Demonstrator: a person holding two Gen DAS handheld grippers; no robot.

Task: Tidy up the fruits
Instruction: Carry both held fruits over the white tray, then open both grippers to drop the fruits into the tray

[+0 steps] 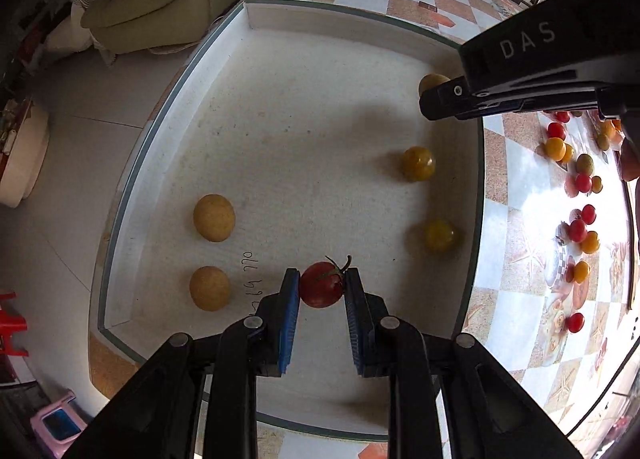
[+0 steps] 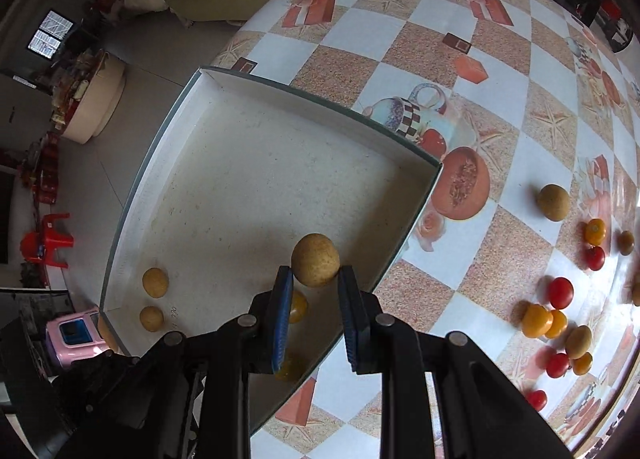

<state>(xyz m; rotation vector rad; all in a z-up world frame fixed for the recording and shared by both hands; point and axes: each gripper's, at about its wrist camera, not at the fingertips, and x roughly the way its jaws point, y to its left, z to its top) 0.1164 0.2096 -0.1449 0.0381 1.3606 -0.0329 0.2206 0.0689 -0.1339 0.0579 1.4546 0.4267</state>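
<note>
Seen from the left wrist, the left hand-held gripper is clenched on a red cherry tomato, stem up, directly above the floor of a shallow white tray that already carries tan round fruits and yellow tomatoes. From the right wrist, the right hand-held gripper grasps a tan round fruit over the tray's near right corner; loose fruits lie well apart on the checked bench to the right
</note>
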